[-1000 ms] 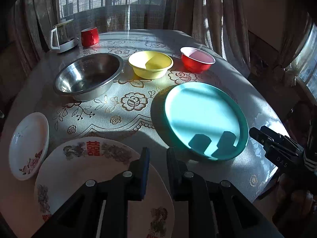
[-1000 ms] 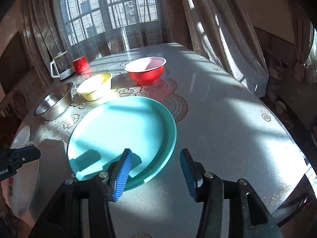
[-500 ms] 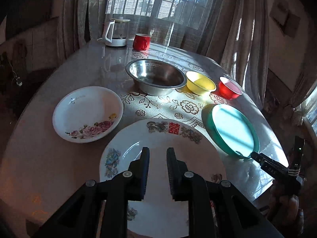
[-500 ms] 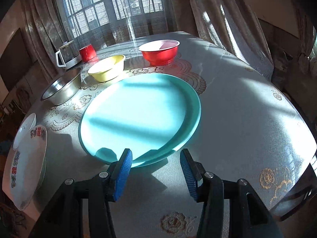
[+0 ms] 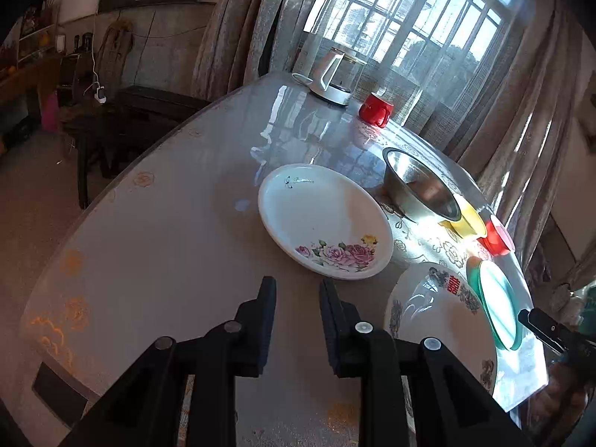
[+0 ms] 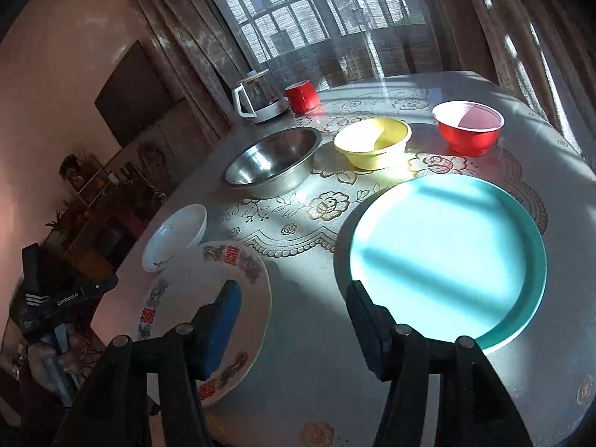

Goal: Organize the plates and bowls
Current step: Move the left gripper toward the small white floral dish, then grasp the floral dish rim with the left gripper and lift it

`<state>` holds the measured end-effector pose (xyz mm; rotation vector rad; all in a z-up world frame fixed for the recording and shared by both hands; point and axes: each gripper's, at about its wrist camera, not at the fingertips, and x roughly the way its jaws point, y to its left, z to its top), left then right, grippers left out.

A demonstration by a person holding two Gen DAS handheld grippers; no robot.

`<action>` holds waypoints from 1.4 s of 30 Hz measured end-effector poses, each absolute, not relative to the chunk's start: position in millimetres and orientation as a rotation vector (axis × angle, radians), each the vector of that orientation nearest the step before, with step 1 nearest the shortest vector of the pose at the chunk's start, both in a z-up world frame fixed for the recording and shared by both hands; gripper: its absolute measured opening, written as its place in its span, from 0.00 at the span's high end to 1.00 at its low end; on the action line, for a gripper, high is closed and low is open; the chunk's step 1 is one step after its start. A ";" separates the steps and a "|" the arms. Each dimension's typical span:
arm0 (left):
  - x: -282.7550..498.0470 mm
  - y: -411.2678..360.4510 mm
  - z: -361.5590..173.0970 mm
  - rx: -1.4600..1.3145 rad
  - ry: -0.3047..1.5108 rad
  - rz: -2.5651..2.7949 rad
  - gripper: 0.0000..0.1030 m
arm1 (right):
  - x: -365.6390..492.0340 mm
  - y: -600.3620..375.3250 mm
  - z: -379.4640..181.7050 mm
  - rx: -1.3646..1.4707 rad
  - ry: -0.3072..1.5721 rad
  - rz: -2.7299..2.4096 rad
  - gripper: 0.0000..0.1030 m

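My left gripper [image 5: 298, 298] hovers low over bare table just short of the white rose-patterned dish [image 5: 324, 219]; its jaws are opening a little with nothing between them. The large white plate with red characters [image 5: 439, 320] lies to its right. My right gripper [image 6: 294, 298] hangs over the gap between that large plate [image 6: 208, 298] and the teal plate [image 6: 447, 253]; its jaws are opening wide and hold nothing. Behind stand a steel bowl [image 6: 273, 160], a yellow bowl [image 6: 372, 141] and a red bowl [image 6: 467, 130]. The rose dish [image 6: 175, 236] is at the left.
A glass kettle [image 6: 257, 100] and a red mug [image 6: 301, 97] stand at the far side near the curtained window. The round table [image 5: 149, 246] has a floral cover, and its edge curves close on the left. A dark chair [image 5: 111, 123] stands beyond it.
My left gripper swung left, from facing the teal plate, across the large plate, to the rose dish, and its jaws parted slightly. My right gripper shifted left off the teal plate's rim and widened.
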<state>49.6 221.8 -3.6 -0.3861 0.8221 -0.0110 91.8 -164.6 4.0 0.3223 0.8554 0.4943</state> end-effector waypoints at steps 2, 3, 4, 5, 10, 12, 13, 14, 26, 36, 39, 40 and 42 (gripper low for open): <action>56.0 229.1 -4.9 -0.393 0.816 0.005 0.76 | 110.5 -137.4 3.6 0.365 0.907 0.581 0.42; 60.1 232.2 -4.6 -0.391 0.817 0.010 0.76 | 119.3 -124.4 3.6 0.380 0.929 0.605 0.42; 63.4 234.7 -4.5 -0.397 0.815 0.007 0.76 | 128.7 -109.8 4.4 0.382 0.943 0.625 0.42; 68.7 238.0 -3.1 -0.411 0.813 -0.005 0.76 | 135.6 -96.1 6.7 0.370 0.947 0.642 0.42; 92.1 248.1 -5.1 -0.450 0.829 -0.039 0.76 | 171.3 -34.8 7.1 0.238 0.974 0.665 0.50; 103.6 249.9 -7.0 -0.450 0.824 -0.028 0.76 | 186.4 -21.0 -0.1 0.231 1.008 0.644 0.61; 110.2 251.1 -8.8 -0.450 0.827 -0.025 0.76 | 194.7 -14.7 -4.8 0.233 1.032 0.628 0.65; 114.6 252.2 -10.7 -0.456 0.829 -0.028 0.76 | 202.2 -9.8 -9.7 0.243 1.049 0.616 0.68; 152.5 249.4 -36.2 -0.456 0.866 -0.067 0.76 | 252.4 24.7 -53.9 0.262 1.211 0.592 0.80; 140.5 237.2 -17.3 -0.411 0.832 -0.074 0.77 | 238.0 14.3 -40.4 0.271 1.136 0.604 0.84; 135.1 220.5 1.7 -0.384 0.810 -0.100 0.77 | 226.3 -6.3 -24.1 0.299 1.083 0.605 0.84; 132.1 212.5 9.4 -0.379 0.801 -0.117 0.77 | 222.1 -14.6 -18.1 0.310 1.065 0.599 0.84; 129.5 194.5 20.9 -0.353 0.793 -0.137 0.77 | 213.1 -35.6 -8.6 0.336 1.034 0.575 0.84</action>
